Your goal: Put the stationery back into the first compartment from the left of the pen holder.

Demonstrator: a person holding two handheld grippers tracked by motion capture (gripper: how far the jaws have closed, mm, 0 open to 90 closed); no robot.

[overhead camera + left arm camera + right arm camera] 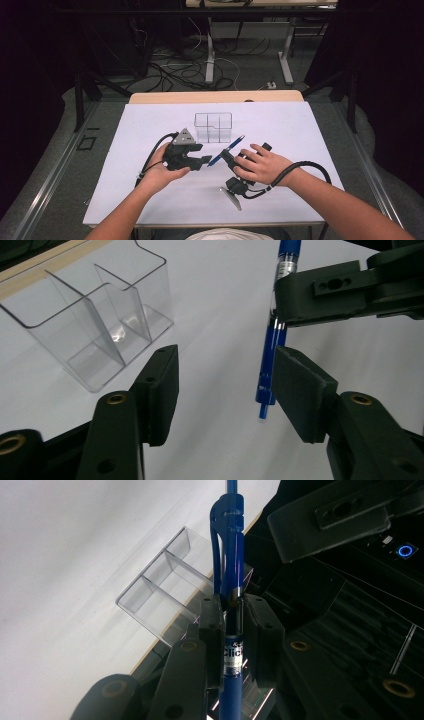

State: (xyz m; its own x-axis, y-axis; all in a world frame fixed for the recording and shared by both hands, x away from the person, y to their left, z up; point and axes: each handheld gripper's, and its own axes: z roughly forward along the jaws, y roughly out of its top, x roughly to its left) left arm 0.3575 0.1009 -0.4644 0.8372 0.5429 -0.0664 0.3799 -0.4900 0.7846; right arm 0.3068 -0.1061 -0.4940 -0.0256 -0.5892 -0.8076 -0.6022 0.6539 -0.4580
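— Right, where does the blue ballpoint pen with the clear barrel (226,150) sit?

— Off the white-covered table (150,200), lifted at a slant, clip end toward the clear plastic organiser box with three compartments (213,127). The right gripper (227,156) is clamped on its barrel; in the right gripper view both black pads pinch the printed middle section of the pen (231,630).

— And the left gripper (205,161)?

— Jaws apart, not gripping. In the left gripper view the pen's lower end (266,375) hangs between them, right beside the right-hand pad (300,390); contact there I cannot tell. The other pad (162,390) stands well clear.

— Position of the organiser?

— Upright on the table, beyond both grippers, near the far edge. All visible compartments look bare.

— Hands?

— Left hand (160,172) cups its gripper from below; right hand (262,165) lies over the top of its gripper, cable trailing back along the wrist.
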